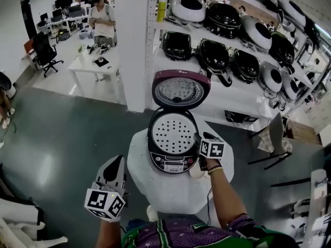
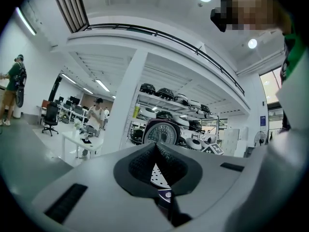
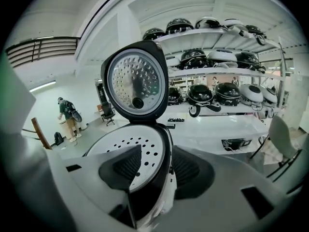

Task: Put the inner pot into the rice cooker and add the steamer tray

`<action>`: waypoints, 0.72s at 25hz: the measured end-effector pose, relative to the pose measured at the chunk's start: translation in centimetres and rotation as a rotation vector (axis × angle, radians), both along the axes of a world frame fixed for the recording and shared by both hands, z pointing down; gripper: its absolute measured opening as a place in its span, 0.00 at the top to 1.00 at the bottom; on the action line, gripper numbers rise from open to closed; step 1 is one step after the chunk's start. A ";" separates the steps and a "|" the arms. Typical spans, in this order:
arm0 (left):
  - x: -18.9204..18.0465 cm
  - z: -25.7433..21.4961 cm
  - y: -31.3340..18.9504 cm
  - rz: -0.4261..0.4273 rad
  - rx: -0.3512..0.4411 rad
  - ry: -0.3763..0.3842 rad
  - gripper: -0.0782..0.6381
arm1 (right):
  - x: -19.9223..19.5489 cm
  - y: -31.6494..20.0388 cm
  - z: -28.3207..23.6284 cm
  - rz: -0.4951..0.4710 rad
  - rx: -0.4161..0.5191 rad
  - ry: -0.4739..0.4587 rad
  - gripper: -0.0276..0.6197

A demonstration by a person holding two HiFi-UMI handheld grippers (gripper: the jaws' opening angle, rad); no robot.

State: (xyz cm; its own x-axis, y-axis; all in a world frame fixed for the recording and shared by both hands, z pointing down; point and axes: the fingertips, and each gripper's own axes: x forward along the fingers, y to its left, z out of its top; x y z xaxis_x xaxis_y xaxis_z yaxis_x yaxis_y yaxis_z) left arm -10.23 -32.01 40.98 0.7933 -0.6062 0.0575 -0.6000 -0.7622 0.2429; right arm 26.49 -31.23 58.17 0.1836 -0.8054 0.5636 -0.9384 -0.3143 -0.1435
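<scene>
The tray [image 1: 172,133] lies in the cooker [image 1: 173,163] just ahead-left of my right gripper [image 3: 152,166], whose jaws stand apart astride the rim, pressing nothing, so I judge placing done and next back it clear, my left gripper [image 1: 116,164] closed and empty.

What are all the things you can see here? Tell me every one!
cooker: one, black, purple lid open, on the table
tray: one, white with holes, inside the cooker
table: one, white, under the cooker
shelf cookers: many, black or white, on the shelves behind
desk: one, white, far left
chair: one, black, far left
person: one, light top, standing at the desk
left gripper: one, white, shut and empty, low left of the table
right gripper: one, white, jaws apart either side of the cooker's right rim
</scene>
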 end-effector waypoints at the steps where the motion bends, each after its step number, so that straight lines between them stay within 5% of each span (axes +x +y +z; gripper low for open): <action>1: -0.1 -0.1 0.1 0.009 0.001 0.003 0.86 | -0.1 0.6 -0.2 0.011 0.005 0.000 0.64; 18: 1.1 -0.1 4.3 0.152 0.007 0.021 0.86 | -2.2 16.9 -1.8 0.163 0.058 -0.006 0.65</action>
